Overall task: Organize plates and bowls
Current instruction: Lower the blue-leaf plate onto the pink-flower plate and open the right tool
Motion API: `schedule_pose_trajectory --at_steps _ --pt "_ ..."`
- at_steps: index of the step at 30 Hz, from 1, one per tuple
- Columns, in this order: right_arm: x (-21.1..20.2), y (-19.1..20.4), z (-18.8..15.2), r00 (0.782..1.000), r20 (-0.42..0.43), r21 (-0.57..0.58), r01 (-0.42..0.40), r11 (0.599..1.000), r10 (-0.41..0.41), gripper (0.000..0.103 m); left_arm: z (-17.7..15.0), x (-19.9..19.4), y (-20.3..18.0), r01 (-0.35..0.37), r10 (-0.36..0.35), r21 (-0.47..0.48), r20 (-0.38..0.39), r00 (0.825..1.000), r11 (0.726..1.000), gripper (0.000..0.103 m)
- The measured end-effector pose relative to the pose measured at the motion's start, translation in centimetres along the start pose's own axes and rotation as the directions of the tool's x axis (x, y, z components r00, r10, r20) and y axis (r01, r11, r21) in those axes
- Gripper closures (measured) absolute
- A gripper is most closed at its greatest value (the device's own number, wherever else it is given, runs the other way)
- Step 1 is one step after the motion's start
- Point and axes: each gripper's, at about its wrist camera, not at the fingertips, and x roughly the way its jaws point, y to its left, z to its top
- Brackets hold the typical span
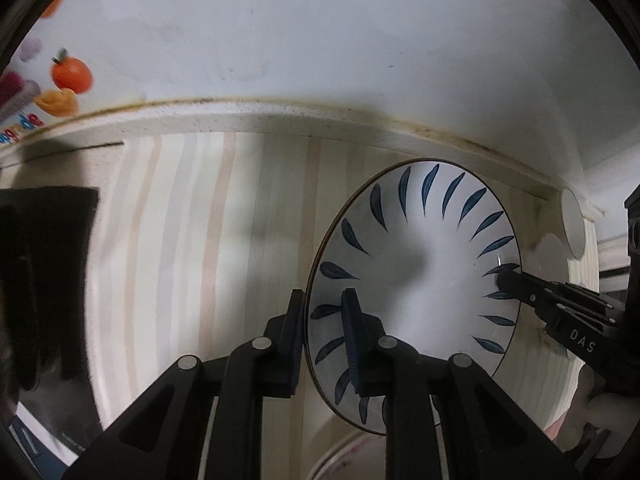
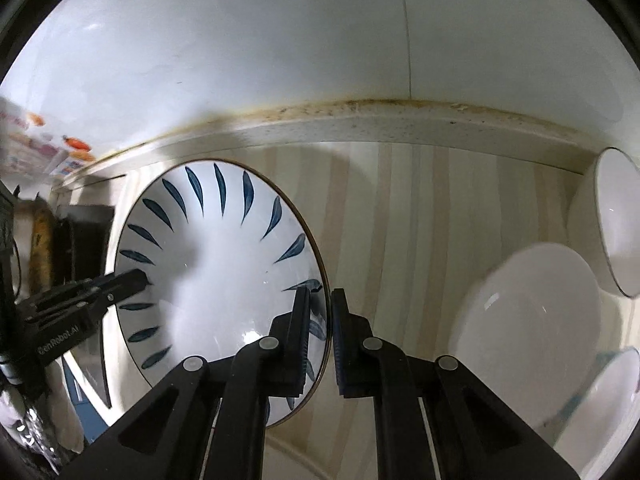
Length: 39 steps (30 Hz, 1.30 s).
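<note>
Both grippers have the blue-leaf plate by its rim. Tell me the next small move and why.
Probably carry the blue-leaf plate level towards the white bowls at the right, both hands together. The left gripper and right gripper are each clamped on opposite rim edges, and the plate looks clear of the striped counter, so moving one hand alone would twist it.

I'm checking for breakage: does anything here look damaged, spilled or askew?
No chips, cracks or spills show. The blue-leaf plate is tilted, both grippers pinching opposite rims. Brownish grime lines the counter's back edge.
</note>
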Motion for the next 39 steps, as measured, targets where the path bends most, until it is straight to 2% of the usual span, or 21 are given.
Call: schedule_pose_trajectory --at_steps 5,14,22,27,32,39 --pt "-2.9 0.5 -2.9 1.000 0.010 -0.016 -0.019 1.000 0.019 0.091 -3.2 -3.3 -0.9 -0.018 0.017 0.026 0.038 0.999 1.000 0.087" --pt "-5.8 1.3 -11.1 0.999 -0.003 -0.013 -0.048 0.999 0.048 0.091 -9.4 -5.8 -1.3 0.002 -0.004 0.044 0.033 0.999 0.999 0.087" --pt "-5.6 -0.6 -17.3 0.998 -0.026 0.043 -0.061 0.997 0.062 0.091 -13.9 -3.8 -1.9 0.015 -0.013 0.057 -0.029 0.999 0.998 0.087" --pt "-4.2 -1.4 -20.2 0.997 -0.056 0.057 -0.054 0.997 0.057 0.091 -15.9 -1.6 -2.2 -0.007 0.012 0.066 -0.073 0.997 0.998 0.087" --pt "-2.6 -2.0 -21.7 0.995 -0.083 0.060 -0.043 0.997 0.048 0.091 -16.7 0.2 -1.9 -0.013 0.018 0.051 -0.110 0.994 0.999 0.087" --pt "-1.1 -2.3 -21.7 0.994 -0.099 0.057 -0.039 0.998 0.045 0.091 -17.0 1.1 -2.1 -0.031 0.037 0.048 -0.119 0.992 0.998 0.086"
